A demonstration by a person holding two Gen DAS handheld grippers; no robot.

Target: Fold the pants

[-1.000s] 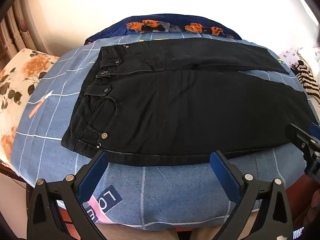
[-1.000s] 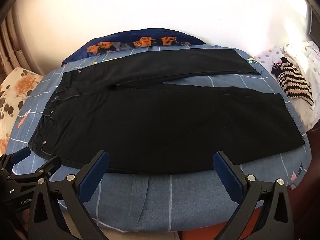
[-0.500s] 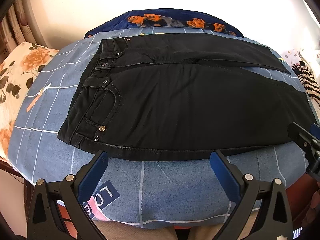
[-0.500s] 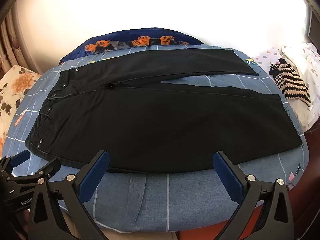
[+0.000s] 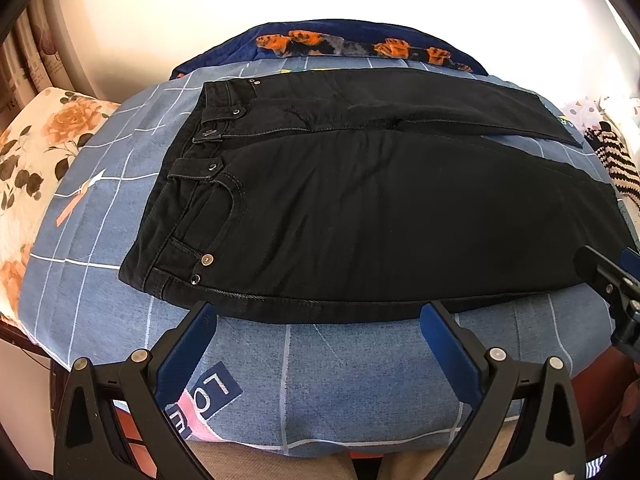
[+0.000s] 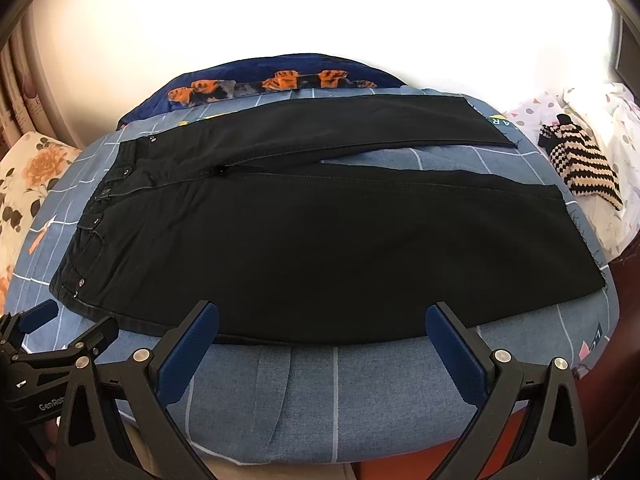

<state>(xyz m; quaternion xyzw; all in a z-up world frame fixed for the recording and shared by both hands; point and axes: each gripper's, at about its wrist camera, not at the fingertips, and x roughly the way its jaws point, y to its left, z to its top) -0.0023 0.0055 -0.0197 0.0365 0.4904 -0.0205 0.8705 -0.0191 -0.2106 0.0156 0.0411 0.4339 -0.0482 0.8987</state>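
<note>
Right now you have both claws spread wide with nothing between the pads: the left gripper [image 5: 318, 320] hangs just short of the near edge of the black pants [image 5: 360, 208], toward the waistband end, and the right gripper [image 6: 322, 322] hangs at the same near edge further along the leg. The pants lie flat and face up on the blue checked bedspread [image 5: 100, 240], waistband [image 5: 188, 184] to your left and the two leg hems to your right, the far leg [image 6: 360, 128] splayed a little away from the near leg [image 6: 360, 248] so that a wedge of bedspread shows between them. That layout suits a lengthwise fold, and your grippers look placed for it: one near the hip, one down the leg, so that the near side can be lifted evenly and laid over the far one. By my reading no fold has yet been made. Since the denim is heavy and lies tight to the soft bedding, each lower finger will likely need to slide under the seam before you close, or you may pinch the bedspread with it. Off to the right a striped knit item [image 6: 580, 160] rests on white patterned bedding [image 6: 600, 112], well clear of the hems; a floral pillow [image 5: 36, 152] sits at the left and a dark blue blanket [image 5: 340, 40] behind.
</note>
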